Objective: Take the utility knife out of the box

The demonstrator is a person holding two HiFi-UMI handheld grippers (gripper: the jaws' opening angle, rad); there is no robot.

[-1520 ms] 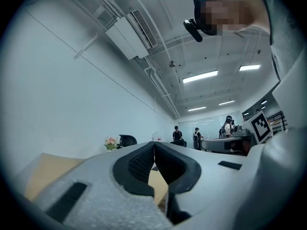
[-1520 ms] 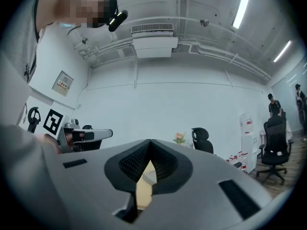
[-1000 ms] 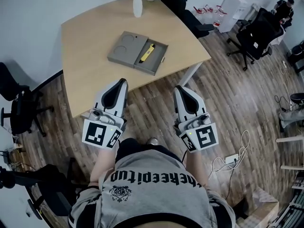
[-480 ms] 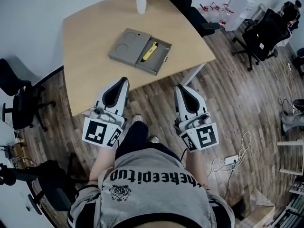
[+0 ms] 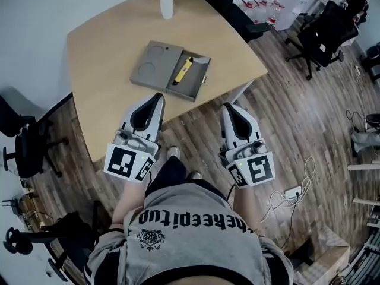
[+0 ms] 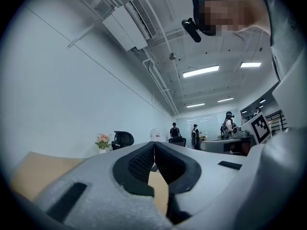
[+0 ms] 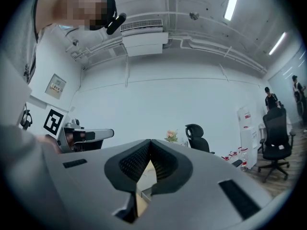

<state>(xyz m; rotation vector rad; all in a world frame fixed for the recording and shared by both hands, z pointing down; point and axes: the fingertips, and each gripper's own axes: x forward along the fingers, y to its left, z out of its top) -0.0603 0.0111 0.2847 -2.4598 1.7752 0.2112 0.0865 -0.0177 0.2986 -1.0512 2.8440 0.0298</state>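
An open grey box (image 5: 155, 67) lies on the wooden table (image 5: 98, 46), its lid folded out to the left. A yellow utility knife (image 5: 182, 69) rests in the right half of the box. My left gripper (image 5: 158, 97) is shut and empty, its tip at the table's near edge just below the box. My right gripper (image 5: 230, 108) is also shut with nothing in it, hanging over the floor to the right of the table. In the left gripper view the jaws (image 6: 154, 143) meet at the tip; the right gripper view shows the jaws (image 7: 150, 141) closed likewise.
A white vase with flowers (image 5: 167, 3) stands at the table's far edge. Black office chairs (image 5: 318, 33) stand on the wood floor at the right, another chair (image 5: 24, 141) at the left. A cable and socket (image 5: 291, 193) lie on the floor near my right side.
Both grippers have moved forward toward the table; the left tip now reaches the table's near edge. Both stay shut.
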